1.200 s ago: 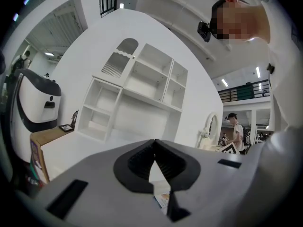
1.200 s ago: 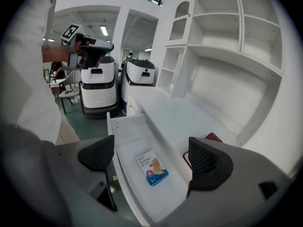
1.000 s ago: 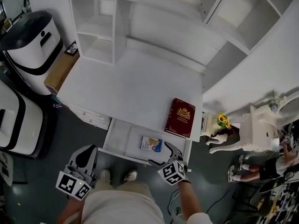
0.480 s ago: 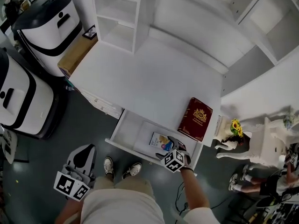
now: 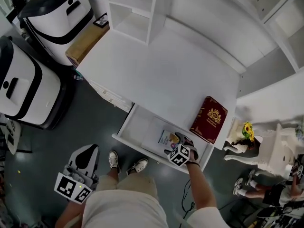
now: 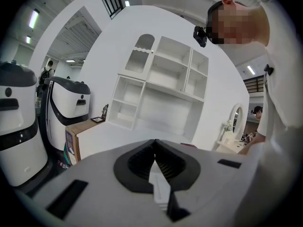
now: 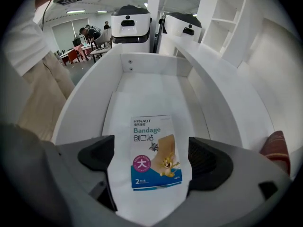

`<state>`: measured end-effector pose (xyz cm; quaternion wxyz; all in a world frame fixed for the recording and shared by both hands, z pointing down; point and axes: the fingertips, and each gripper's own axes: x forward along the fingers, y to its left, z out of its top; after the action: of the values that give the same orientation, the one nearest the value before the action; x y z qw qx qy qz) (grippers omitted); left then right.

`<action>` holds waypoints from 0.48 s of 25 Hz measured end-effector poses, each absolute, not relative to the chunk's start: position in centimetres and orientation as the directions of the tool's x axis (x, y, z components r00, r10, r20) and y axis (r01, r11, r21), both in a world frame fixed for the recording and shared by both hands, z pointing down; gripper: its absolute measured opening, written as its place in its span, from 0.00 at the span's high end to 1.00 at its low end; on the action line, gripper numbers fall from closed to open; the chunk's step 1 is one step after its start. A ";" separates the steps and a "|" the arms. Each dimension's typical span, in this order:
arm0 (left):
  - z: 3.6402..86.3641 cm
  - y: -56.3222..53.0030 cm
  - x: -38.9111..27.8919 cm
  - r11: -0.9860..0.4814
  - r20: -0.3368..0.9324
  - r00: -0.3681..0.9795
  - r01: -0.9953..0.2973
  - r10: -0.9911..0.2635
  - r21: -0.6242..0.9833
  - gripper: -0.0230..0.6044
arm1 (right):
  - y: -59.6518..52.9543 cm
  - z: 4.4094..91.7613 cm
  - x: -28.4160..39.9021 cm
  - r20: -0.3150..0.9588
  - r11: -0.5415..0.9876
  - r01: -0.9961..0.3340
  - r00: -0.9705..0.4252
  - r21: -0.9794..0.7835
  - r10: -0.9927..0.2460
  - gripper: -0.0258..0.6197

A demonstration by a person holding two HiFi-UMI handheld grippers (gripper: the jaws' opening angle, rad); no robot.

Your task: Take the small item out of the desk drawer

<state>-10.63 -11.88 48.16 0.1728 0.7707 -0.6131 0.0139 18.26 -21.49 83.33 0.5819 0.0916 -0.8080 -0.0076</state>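
Note:
The white desk drawer point(image 5: 130, 127) point(image 7: 80, 93) stands pulled out. On its floor lies a small flat bandage packet point(image 5: 167, 137) point(image 7: 154, 151), white and blue with a cartoon. My right gripper point(image 5: 178, 144) point(image 7: 154, 160) is open and reaches into the drawer, its jaws standing either side of the packet, just above it. My left gripper point(image 5: 78, 170) point(image 6: 155, 162) hangs low at the person's left side, away from the desk, with its jaws shut and nothing between them.
A dark red book point(image 5: 209, 119) point(image 7: 277, 145) lies on the white desk top point(image 5: 161, 75) beside the drawer. White shelving point(image 5: 137, 13) rises behind. Two white-and-black machines point(image 5: 28, 84) and a cardboard box point(image 5: 85, 44) stand left. A white side table with sunflowers point(image 5: 247, 129) is right.
My right gripper has moved forward over the drawer's front edge and down onto the bandage packet. The head view has shifted. The left gripper has stayed put.

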 end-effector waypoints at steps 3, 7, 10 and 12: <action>48.7 -11.5 -10.8 -0.176 0.247 0.239 -0.952 -0.939 0.250 0.94 | -21.9 84.5 18.3 0.949 0.987 -0.119 -0.283 0.108 -0.138 0.19; 49.1 -10.9 -11.2 -0.160 0.264 0.227 -0.954 -0.937 0.252 0.94 | -22.2 85.7 18.3 0.961 0.992 -0.093 -0.254 0.089 -0.110 0.19; 49.3 -10.5 -11.5 -0.154 0.273 0.223 -0.955 -0.936 0.254 0.94 | -22.2 86.4 18.3 0.968 0.994 -0.081 -0.232 0.075 -0.092 0.19; 49.4 -10.5 -11.8 -0.155 0.277 0.226 -0.954 -0.934 0.255 0.94 | -22.2 86.8 18.4 0.973 0.994 -0.082 -0.218 0.065 -0.081 0.19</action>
<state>-11.78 -10.47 49.44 0.1899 0.7596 -0.6215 0.0267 18.42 -22.16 86.84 0.6231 0.0525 -0.7804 0.0003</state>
